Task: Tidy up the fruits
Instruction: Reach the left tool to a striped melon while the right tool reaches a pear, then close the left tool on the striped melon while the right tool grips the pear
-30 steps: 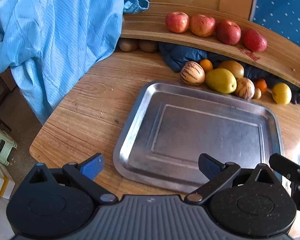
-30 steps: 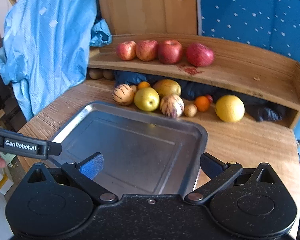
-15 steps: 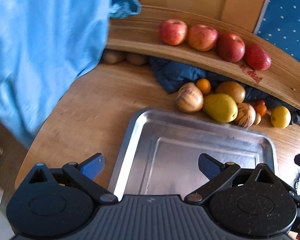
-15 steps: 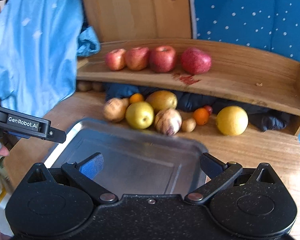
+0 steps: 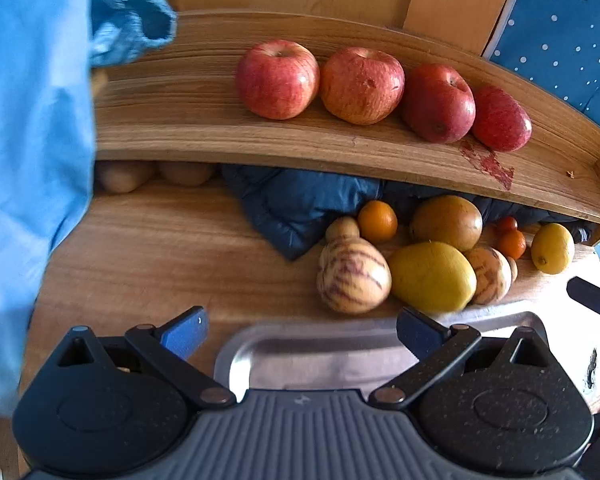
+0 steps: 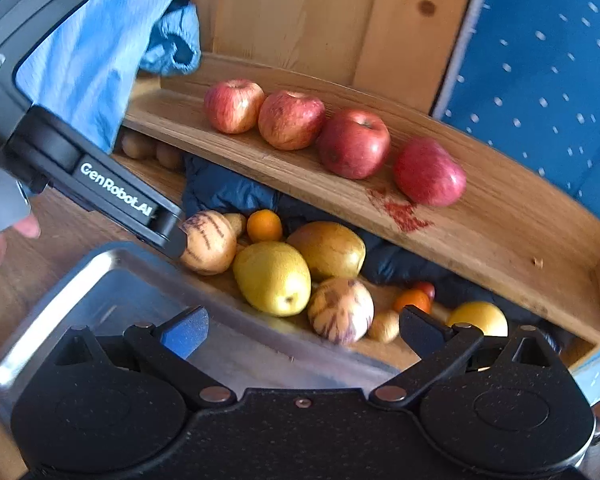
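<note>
Over the near rim of the metal tray [image 5: 320,354], the left gripper [image 5: 302,330] hangs with its jaws spread apart and nothing between them. The right gripper [image 6: 302,330], likewise wide apart and empty, sits above the tray's far edge. Just beyond the tray on the wooden surface [image 5: 172,256] lie a striped melon [image 5: 352,276], a yellow pear [image 5: 432,276], a small orange [image 5: 377,221] and a lemon [image 5: 552,248]. Four red apples [image 5: 360,86] line the shelf [image 5: 220,144] above, beside a blue cloth [image 5: 32,152].
</note>
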Available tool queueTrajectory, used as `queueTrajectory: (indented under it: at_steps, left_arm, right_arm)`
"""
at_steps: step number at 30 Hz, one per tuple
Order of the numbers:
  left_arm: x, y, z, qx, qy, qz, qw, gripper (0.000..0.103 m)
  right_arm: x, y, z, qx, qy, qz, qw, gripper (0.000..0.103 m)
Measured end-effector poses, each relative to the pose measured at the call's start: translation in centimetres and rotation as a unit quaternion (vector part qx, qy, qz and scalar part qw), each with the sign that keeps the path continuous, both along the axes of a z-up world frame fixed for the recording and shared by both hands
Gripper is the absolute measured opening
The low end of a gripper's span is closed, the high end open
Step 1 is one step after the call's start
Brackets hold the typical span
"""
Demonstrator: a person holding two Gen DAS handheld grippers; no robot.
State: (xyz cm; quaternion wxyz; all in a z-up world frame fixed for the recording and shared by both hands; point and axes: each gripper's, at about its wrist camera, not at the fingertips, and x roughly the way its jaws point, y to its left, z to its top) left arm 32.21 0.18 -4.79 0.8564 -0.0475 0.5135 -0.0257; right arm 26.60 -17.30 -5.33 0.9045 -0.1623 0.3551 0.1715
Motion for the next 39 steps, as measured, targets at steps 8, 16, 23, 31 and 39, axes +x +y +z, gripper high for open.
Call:
queueTrajectory:
  at_steps: [8,16,23,31,39]
  left_arm:
    - [3.5,1.3,-1.7,-0.045,0.026,-0.029,0.9983,0.098]
    - [4.7,1.6,-2.7,-0.102,0.040,-0.062,0.9920,0.086]
    - [5.4,1.4,-3.4,-0.127,0.048,-0.083,0.9872,0.071]
    - [6.2,1.3,-4.5,-0.159,0.055,-0.087,0.9819,0.060]
    - [5.8,2.2,-4.3,-0.163,0.056,-0.087,0.9812,0.057]
  right_arm:
    - [3.5,3.9,-1.3,-0.052,0.013,0.015,0.998,0.088]
    - [5.2,4.8,-2.3,-0.063,0.055,0.015,0.996,0.076]
    - [6.0,5.3,-2.8,-0.073,0.066,0.019,0.995,0.075]
    - [6.7,6.7,-3.6,-0.102,0.067,0.029,0.992,0.071]
    - [5.8,7.8,-3.7,-0.126,0.060,0.028,0.990,0.058]
